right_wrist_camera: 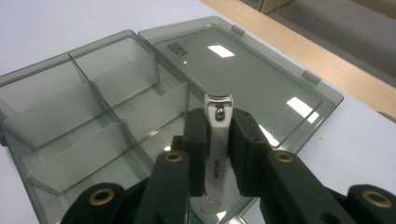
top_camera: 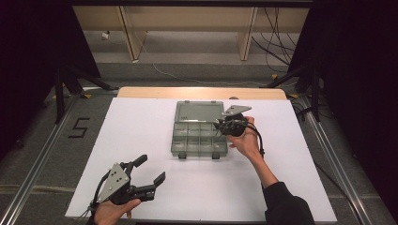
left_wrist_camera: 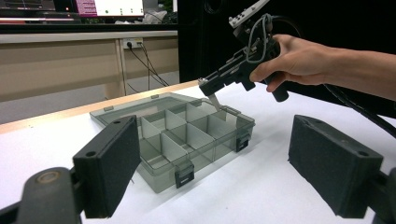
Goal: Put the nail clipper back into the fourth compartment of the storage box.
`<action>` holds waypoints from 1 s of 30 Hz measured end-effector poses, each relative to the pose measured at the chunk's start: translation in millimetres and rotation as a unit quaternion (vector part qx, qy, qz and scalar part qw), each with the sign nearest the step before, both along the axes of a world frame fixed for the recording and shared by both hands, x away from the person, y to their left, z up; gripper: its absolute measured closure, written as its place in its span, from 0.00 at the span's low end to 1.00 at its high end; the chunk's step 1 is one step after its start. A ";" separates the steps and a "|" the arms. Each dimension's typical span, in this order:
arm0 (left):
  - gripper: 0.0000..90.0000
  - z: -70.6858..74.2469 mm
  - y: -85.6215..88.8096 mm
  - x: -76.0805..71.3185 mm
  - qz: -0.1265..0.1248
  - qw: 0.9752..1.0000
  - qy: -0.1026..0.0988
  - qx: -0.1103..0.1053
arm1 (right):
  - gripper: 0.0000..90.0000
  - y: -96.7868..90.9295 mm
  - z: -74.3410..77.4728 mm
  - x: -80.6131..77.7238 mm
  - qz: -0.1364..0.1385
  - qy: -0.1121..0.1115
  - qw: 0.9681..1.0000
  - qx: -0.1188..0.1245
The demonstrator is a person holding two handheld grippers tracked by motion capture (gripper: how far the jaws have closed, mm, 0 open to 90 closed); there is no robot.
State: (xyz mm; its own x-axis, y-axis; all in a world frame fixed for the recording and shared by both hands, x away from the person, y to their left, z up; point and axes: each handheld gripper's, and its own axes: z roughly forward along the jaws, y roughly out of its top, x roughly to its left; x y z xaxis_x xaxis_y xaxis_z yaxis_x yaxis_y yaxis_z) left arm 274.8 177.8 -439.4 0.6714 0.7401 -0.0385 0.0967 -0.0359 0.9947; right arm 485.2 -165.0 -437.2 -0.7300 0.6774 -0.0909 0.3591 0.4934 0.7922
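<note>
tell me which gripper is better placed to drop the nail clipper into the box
Right. The right gripper already clamps the nail clipper above the open organizer box. The left gripper sits open and empty near the table's front edge.

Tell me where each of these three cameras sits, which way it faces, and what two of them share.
High view: fixed above the person's side, facing forward and down on the white table; both forearms enter from below.
Left gripper view: rides the left hand-held gripper, jaws wide apart, looking across the table at the compartment box and the right hand.
Right gripper view: rides the right hand-held gripper, looking down into the box, jaws clamping a nail clipper.
Shared: all three show the open box.
</note>
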 end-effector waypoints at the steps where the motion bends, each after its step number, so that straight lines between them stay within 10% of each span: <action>1: 0.18 0.1 -0.2 -0.1 -0.002 1.000 -0.001 -0.001 | 0.86 -0.6 -2.4 1.2 0.001 0.004 1.000 -0.002; 13: 0.18 -0.2 -0.3 1.5 -0.008 1.000 -0.010 -0.001 | 0.78 -2.3 -14.8 4.8 -0.016 0.032 0.999 -0.008; 30: 0.18 0.3 -0.3 -0.9 -0.003 1.000 0.001 0.001 | 0.45 -11.6 15.1 -7.8 -0.042 -0.004 0.998 0.051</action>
State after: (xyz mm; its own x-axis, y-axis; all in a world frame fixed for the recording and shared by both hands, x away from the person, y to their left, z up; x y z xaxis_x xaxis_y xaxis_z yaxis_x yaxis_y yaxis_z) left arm 273.9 177.5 -439.1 0.6752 0.7366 -0.0384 0.0981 -0.0381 0.9944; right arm 477.4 -176.5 -422.0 -0.6697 0.7422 -0.0247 0.3888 0.3788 0.8399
